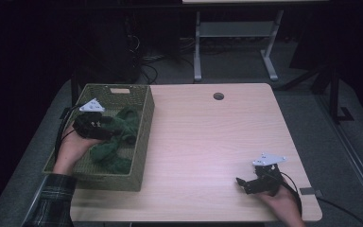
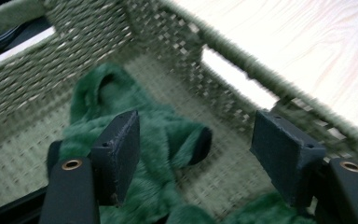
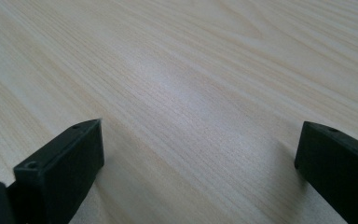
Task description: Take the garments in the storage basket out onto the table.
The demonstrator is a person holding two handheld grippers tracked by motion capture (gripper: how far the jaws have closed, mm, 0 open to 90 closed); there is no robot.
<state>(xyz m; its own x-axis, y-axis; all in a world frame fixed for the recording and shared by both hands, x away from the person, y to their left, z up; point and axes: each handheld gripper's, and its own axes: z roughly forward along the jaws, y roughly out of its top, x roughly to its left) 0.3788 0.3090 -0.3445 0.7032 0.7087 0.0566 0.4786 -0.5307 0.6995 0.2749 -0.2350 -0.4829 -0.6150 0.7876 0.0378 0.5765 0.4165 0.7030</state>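
A green woven basket (image 1: 144, 137) sits at the table's left edge with dark green fuzzy cloth (image 1: 118, 142) lying in it. My left gripper (image 1: 105, 130) hovers inside the basket just over that cloth, held by a hand in a plaid sleeve. In the left gripper view its jaws stand apart above the green fuzzy cloth (image 2: 158, 140), with the basket's wall (image 2: 177, 42) behind; the pads do not press on anything. My right gripper (image 1: 242, 182) rests low near the table's front right, jaws wide apart over bare wood (image 3: 191, 84).
The light wooden table (image 1: 208, 137) has a round cable hole (image 1: 218, 96) near its far edge. Beyond the table stand a white desk frame (image 1: 236, 42) and tangled cables on the dark floor.
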